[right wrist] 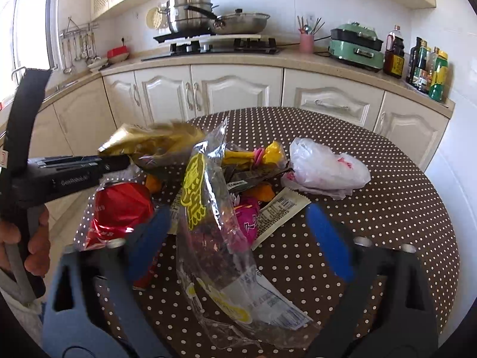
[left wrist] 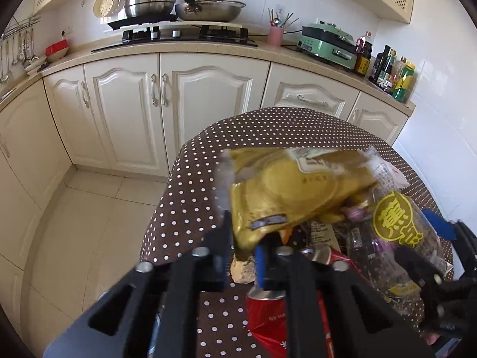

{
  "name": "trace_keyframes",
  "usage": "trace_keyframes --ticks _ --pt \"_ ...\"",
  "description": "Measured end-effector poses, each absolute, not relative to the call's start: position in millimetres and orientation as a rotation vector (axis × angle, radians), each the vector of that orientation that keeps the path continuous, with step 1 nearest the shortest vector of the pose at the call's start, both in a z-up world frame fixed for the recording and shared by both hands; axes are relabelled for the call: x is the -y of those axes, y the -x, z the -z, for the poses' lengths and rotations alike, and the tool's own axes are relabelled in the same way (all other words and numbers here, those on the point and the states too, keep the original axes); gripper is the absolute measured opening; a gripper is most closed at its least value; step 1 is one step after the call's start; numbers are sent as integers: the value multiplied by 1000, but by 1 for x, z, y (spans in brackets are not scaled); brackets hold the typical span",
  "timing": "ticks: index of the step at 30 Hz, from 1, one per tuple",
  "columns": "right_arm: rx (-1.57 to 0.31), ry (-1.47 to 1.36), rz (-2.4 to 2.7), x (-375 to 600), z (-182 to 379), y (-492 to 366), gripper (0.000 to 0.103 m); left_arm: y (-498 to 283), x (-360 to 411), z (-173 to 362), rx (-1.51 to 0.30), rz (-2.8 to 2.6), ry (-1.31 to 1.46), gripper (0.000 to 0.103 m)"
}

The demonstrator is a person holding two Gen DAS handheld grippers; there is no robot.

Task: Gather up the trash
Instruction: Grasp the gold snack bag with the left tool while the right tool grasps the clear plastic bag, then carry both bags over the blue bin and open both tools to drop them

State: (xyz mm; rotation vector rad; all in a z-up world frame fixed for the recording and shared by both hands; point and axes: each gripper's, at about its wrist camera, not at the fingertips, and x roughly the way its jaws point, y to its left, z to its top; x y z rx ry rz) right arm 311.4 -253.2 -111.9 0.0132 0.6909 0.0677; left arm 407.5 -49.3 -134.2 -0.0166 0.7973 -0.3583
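My left gripper [left wrist: 243,256] is shut on a gold snack bag [left wrist: 292,188] and holds it above the dotted table [left wrist: 190,185]; the bag also shows in the right wrist view [right wrist: 155,141]. My right gripper [right wrist: 238,232] is open, its blue pads on either side of a clear plastic bag with yellow print [right wrist: 214,223]. That clear bag also shows in the left wrist view [left wrist: 396,226]. A crushed red can [right wrist: 119,211], a pink wrapper [right wrist: 249,214], a yellow wrapper [right wrist: 268,155] and a white plastic bag [right wrist: 325,167] lie on the table.
Cream kitchen cabinets [right wrist: 232,89] curve behind the table. The counter holds a stove with pots [right wrist: 208,21], a green cooker [right wrist: 357,46] and bottles [right wrist: 429,65]. Tiled floor [left wrist: 89,223] lies to the left of the table.
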Motion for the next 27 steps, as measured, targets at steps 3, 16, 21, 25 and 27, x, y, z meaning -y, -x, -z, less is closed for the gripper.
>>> trace_keyframes --ticks 3,16,21,25,27 --pt "-692 -12 -89 254 112 -312 35 -396 50 127 -760 358 6 6" --pt "-438 -8 -8 242 49 -262 9 -334 -3 83 -620 359 153 3" --pt "-375 12 -123 184 27 -248 9 -302 -52 75 -581 307 213 3" --pt "-374 25 -250 120 24 -251 9 -280 -105 81 -578 219 249 2" --pt "-394 25 -310 86 33 -256 9 -273 -132 88 -591 163 266 2"
